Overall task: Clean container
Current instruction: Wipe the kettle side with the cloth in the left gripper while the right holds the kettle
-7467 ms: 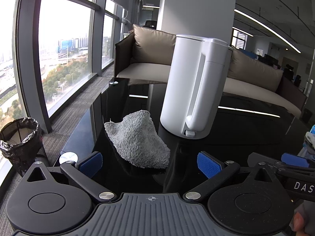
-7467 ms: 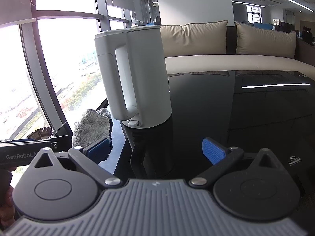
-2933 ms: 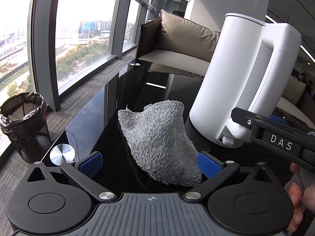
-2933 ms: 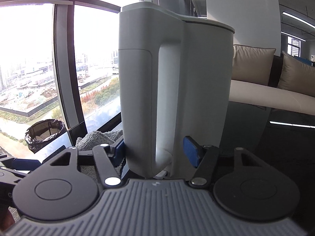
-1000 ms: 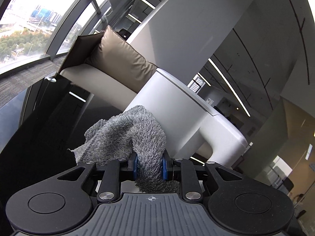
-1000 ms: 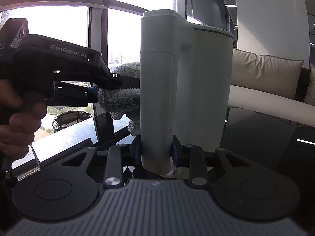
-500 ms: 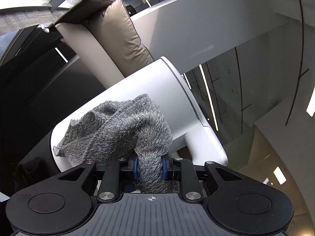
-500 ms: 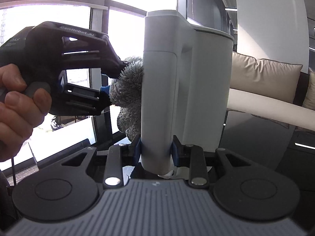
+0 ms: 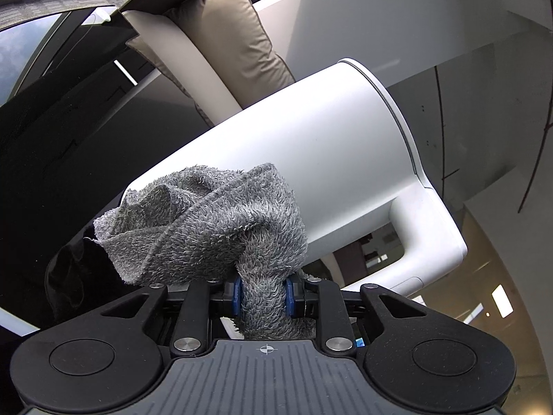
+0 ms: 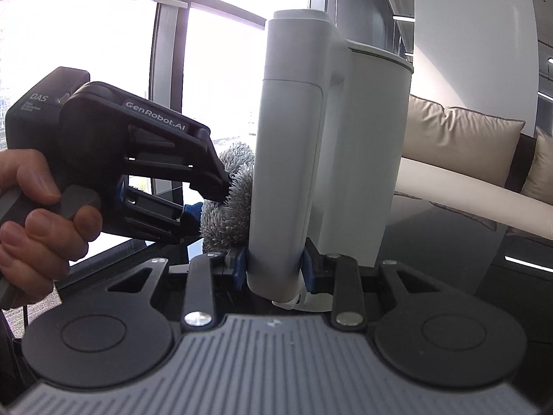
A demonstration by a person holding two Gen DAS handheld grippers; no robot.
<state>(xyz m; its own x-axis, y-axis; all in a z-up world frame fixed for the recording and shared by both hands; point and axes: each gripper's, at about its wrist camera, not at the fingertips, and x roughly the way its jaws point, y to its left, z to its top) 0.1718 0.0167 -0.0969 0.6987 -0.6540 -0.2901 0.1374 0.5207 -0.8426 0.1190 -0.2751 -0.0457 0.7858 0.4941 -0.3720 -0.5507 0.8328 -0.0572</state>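
Note:
A tall white kettle point(image 10: 359, 159) stands on the black glossy table point(image 10: 449, 249). My right gripper point(image 10: 274, 264) is shut on the lower part of its handle point(image 10: 287, 180). In the left wrist view the kettle point(image 9: 311, 159) fills the middle, tilted by the camera angle. My left gripper point(image 9: 262, 292) is shut on a grey fluffy cloth point(image 9: 207, 228), which presses against the kettle's side wall. From the right wrist view the cloth point(image 10: 228, 204) shows bunched against the kettle's left side, held by the left gripper's black body point(image 10: 138, 159) in a person's hand point(image 10: 38, 214).
A beige sofa with cushions point(image 10: 459, 159) runs behind the table. Tall windows point(image 10: 86, 52) lie to the left. A white column point(image 10: 473, 34) rises behind the kettle. The table's dark surface point(image 9: 52, 131) stretches left of the kettle.
The left gripper with the cloth has shifted lower along the kettle's side, with the view tilting further. The right gripper keeps its hold on the handle.

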